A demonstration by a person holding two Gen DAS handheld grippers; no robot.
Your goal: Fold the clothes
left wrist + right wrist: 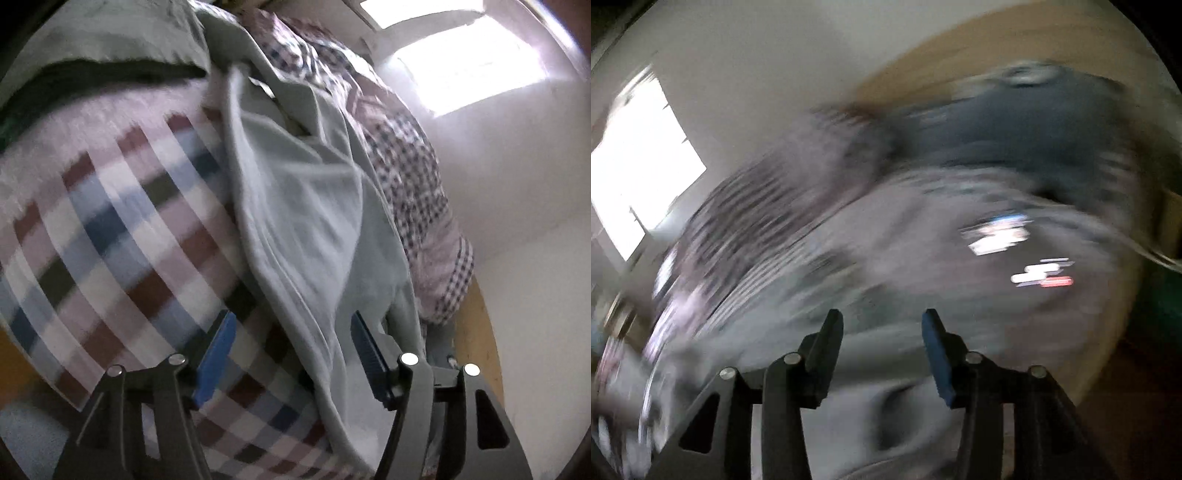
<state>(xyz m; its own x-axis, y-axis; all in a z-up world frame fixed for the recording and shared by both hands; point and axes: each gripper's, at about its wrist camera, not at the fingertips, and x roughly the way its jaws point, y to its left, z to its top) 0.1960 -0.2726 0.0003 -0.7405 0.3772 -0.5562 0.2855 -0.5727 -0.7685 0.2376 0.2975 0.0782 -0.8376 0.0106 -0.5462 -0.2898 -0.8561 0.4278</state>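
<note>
On the bed [122,229], which wears a large-check cover in maroon, blue and white, the clothes lie in a loose heap. Starting at the left of the left wrist view, the cover is bare out to its near corner, and above it a dark green fabric [92,74] is tucked under a pale one.

Next comes the pale mint garment [306,221], a single long piece draped from the far end of the bed down toward the camera. Its long axis runs almost straight along the line the left claw [291,354] points, and its near end passes right between the blue pads. The left claw is released: its jaws stand wide with the cloth loose in the gap (neither pad seems to press on it). Further right lies one small-check shirt [413,173], crumpled along the bed's right edge beside the white wall.

The right wrist view is heavily smeared. The right claw [882,350] is also released, its jaws parted over grey cloth [894,406] that I cannot name with confidence; nothing is gripped. A dark rounded shape [1015,125] beyond it is too blurred to identify.

By my count: two claws, one mint garment, one small-check shirt. The left claw looks nearer the mint piece, so a grasp on its near hem seems the likely next step.
</note>
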